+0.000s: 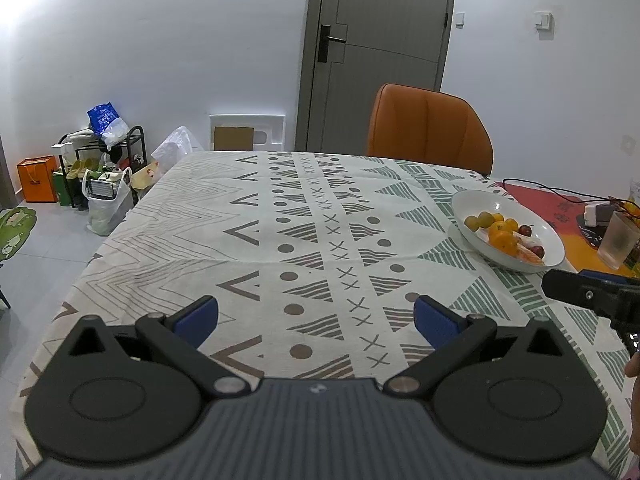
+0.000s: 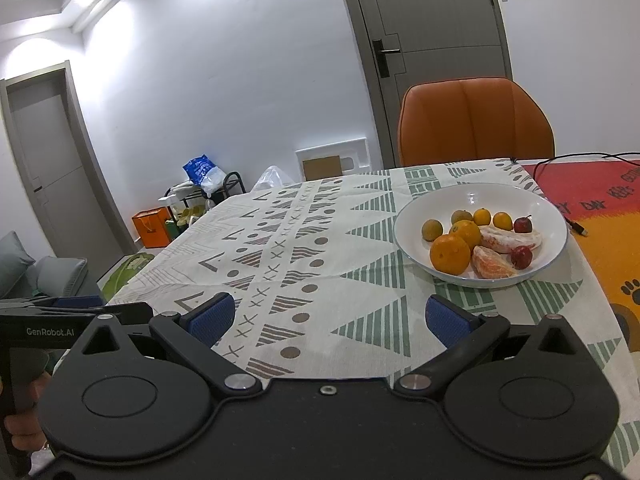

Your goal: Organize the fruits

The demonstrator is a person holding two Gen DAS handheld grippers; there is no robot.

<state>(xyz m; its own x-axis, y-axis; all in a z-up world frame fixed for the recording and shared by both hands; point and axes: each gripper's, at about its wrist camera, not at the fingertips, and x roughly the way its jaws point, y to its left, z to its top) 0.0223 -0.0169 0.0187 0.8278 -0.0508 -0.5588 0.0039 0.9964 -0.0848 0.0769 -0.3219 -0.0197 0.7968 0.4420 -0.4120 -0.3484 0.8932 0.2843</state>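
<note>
The left tool (image 1: 316,322) fills the lower frame of its own view, blue-padded fingers (image 1: 198,318) spread wide apart with nothing between them. The right tool (image 2: 328,320) sits likewise, fingers (image 2: 444,322) parted and empty, level.

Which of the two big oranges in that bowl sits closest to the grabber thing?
The front orange, at the bowl's near-left rim; the other orange sits just behind it.

We see a white bowl (image 2: 472,200) holding orange oranges (image 2: 450,254) and red cherries (image 2: 521,257), on a cream tablecloth (image 2: 320,264) with green and brown geometric shapes.
</note>
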